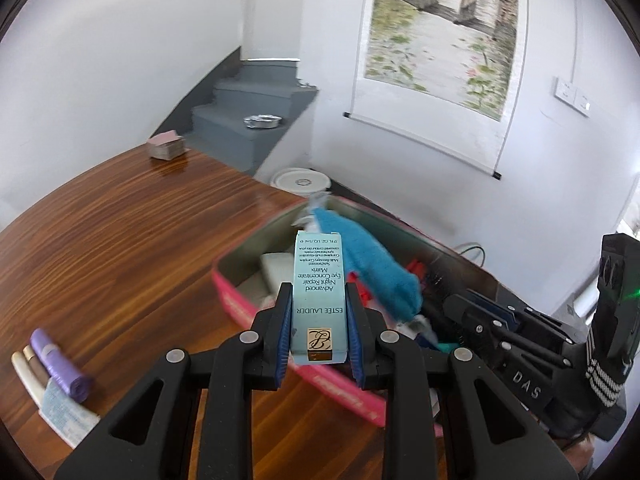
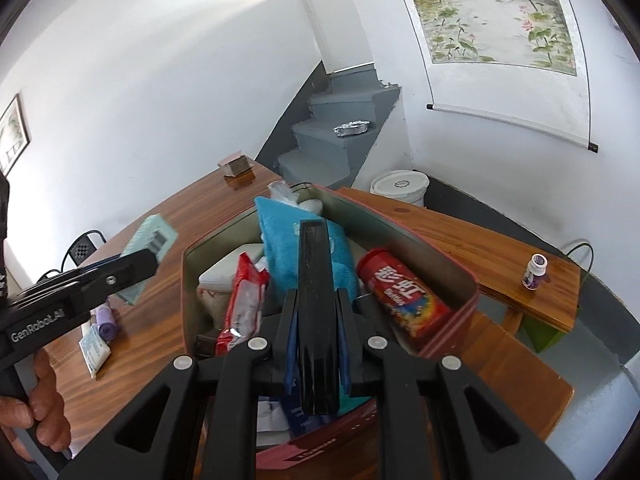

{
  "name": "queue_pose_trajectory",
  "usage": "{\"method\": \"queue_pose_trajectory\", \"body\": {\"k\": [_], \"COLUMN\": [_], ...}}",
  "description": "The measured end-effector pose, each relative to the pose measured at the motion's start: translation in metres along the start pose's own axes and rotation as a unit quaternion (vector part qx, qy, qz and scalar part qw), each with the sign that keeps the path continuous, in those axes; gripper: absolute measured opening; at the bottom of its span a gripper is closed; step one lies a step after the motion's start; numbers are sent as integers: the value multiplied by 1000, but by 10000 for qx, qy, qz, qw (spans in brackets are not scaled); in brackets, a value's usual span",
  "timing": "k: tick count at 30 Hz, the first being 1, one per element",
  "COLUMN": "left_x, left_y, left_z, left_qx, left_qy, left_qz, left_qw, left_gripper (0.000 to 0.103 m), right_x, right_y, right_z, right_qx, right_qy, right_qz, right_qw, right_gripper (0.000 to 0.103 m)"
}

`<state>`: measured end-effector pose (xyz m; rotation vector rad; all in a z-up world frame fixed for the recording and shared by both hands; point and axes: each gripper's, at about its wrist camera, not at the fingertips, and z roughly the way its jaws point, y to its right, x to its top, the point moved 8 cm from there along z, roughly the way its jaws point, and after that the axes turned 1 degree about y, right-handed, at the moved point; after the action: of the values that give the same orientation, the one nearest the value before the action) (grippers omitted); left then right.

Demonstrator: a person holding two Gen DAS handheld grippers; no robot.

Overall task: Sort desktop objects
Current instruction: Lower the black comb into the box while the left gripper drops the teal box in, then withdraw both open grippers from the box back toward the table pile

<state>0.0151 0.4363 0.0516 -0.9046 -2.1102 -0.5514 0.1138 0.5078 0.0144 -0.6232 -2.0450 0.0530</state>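
Observation:
My left gripper [image 1: 319,296] is shut on a pale blue Estee Lauder carton [image 1: 317,280], held above the near edge of a pink tin box [image 1: 236,300]. The same carton shows at the left in the right wrist view [image 2: 150,246]. My right gripper [image 2: 317,304] is shut on a long black flat object [image 2: 316,300], held over the pink tin [image 2: 452,264]. The tin holds a blue cloth [image 2: 288,232], a red can [image 2: 404,296], a red packet [image 2: 242,296] and white items.
On the wooden table [image 1: 120,240] lie a purple bag roll [image 1: 60,364], two tubes [image 1: 28,368] and a printed packet [image 1: 66,416]. A small card stack [image 1: 165,145] sits at the far edge. A small white bottle [image 2: 534,271] stands on a side shelf. Stairs and a white bucket lie beyond.

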Motion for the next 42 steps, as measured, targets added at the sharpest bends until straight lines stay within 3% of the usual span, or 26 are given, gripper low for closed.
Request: {"method": "queue_pose_trajectory", "body": {"k": [3,7,11,13,25,33,42], "left_x": [2,1,2,3,-9,-24,-34], "left_y": [10,14,12,11,-31,-75,-137], "left_z": [8,15,12,9,-7,-29,-62], "left_qx": [-226,-402,-362,-333,245,713,1324], "left_qy": [-88,-216,-150,-108,-152,-90,108], "left_qz": [-6,-116,-164,-155,-423,-773,-1190], "left_qw": [9997,9989,9991,9993,9987,9944,9840], "left_gripper": [27,27,49,50,51,51,52], "right_x": [2,2,1,0,-8,-19,-30], "right_y": [3,1,0,-2,-38,-67,-114], "right_z": [-3,-7,-5,-5,-10,-6,0], "right_qx": [31,19,77,102,415,644,923], "right_qy": [64,141,117,107,104,37,-89], "right_qz": [27,-44,-65,-62,-267,-426,-773], "right_qw": [10000,9999,9999,9999,9987,9970,9927], "right_gripper": [33,41,42,42,42,66,77]}}
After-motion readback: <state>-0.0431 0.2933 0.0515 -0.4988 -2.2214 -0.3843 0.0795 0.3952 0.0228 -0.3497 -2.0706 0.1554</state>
